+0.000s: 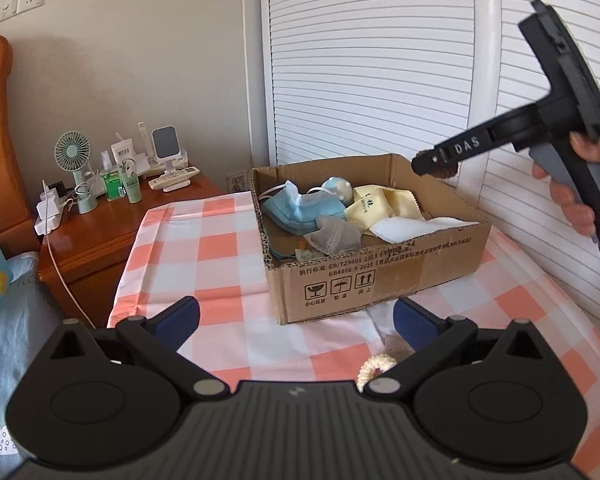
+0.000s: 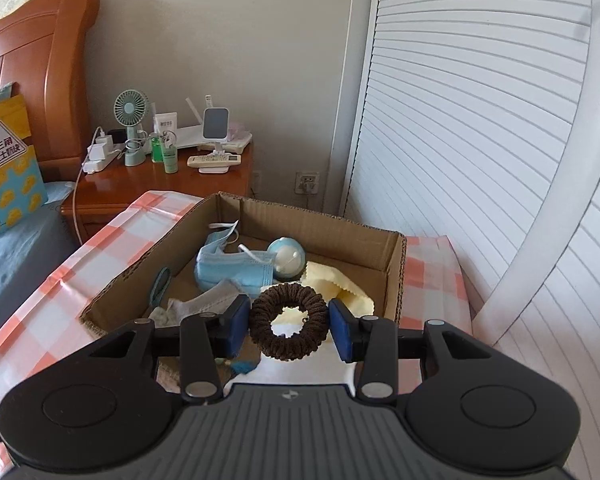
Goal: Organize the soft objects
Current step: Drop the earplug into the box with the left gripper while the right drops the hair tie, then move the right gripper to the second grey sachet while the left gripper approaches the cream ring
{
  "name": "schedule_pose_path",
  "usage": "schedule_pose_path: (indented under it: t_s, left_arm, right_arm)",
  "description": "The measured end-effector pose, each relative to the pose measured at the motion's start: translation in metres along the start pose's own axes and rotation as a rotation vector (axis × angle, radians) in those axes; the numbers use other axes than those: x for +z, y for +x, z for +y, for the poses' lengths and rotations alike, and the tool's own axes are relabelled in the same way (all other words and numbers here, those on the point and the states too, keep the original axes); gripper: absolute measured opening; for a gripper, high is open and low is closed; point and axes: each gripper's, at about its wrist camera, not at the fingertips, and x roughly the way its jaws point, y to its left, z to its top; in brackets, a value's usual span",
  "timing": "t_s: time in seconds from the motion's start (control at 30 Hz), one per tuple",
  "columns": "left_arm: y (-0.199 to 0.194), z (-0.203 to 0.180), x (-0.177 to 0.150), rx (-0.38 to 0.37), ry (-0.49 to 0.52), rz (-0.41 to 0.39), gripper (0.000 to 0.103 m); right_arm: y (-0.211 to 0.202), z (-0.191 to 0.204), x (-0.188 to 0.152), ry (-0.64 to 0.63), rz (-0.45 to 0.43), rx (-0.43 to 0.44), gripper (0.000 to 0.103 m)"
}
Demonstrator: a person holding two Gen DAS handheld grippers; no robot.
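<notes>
Brown scrunchie [image 2: 287,322] pinched between the 2 blue pads [image 2: 342,330] of the right gripper [image 2: 288,326], ring facing the camera, hung in the air above the near-right part of the cardboard box [image 2: 396,276]. Same brown scrunchie [image 1: 440,168] seen from the left wrist as a dark tuft at the tip of the right gripper [image 1: 436,165], above the box's far-right corner, clear of the rim.

Inside the box [image 1: 380,276]: blue face mask [image 2: 234,272] toward the far-left, pale blue ball [image 2: 286,258] beside it near the far wall, yellow cloth [image 2: 336,292] toward the right wall, grey mask [image 2: 204,304] at the near-left, white cloth [image 1: 412,226] along one side wall. Box top fully open, flaps absent from the rim, bare cardboard floor showing at the far-right corner.

Left gripper [image 1: 296,322] spread wide, nothing between its blue pads [image 1: 180,318], low over the checked tablecloth [image 1: 204,248] just short of the box's near wall. Cream scrunchie [image 1: 376,368] on the cloth by the right pad, partly hidden under the gripper body.

Open cloth left of the box up to the table's left edge. Wooden nightstand [image 1: 112,224] beyond that edge, crowded with a small fan [image 1: 72,152]. Louvered doors [image 1: 380,60] close behind the box.
</notes>
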Motion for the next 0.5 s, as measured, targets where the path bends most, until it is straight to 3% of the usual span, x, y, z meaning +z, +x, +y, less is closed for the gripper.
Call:
schedule_pose_path:
  t_s: [0.13,0.2,0.27,0.33,0.5]
  left_arm:
    - [-0.004,0.008,-0.006,0.025,-0.018,0.005,0.102]
    - [-0.006,0.011,-0.009,0.024,-0.026,0.007,0.102]
    - [-0.007,0.013,-0.011,0.027,-0.026,0.013,0.102]
    - [-0.008,0.015,-0.012,0.024,-0.029,0.015,0.102]
    - [-0.008,0.018,-0.013,0.014,-0.043,0.022,0.102]
  right_arm:
    - [0.032,-0.007,0.022,0.033,0.022,-0.03,0.05]
    - [0.046,-0.011,0.031,0.053,0.033,-0.058,0.063]
    - [0.052,-0.012,0.035,0.063,0.033,-0.095,0.09]
    - [0.05,-0.01,0.035,0.058,0.018,-0.119,0.1]
    - [0.03,-0.004,0.024,0.049,0.009,-0.105,0.103]
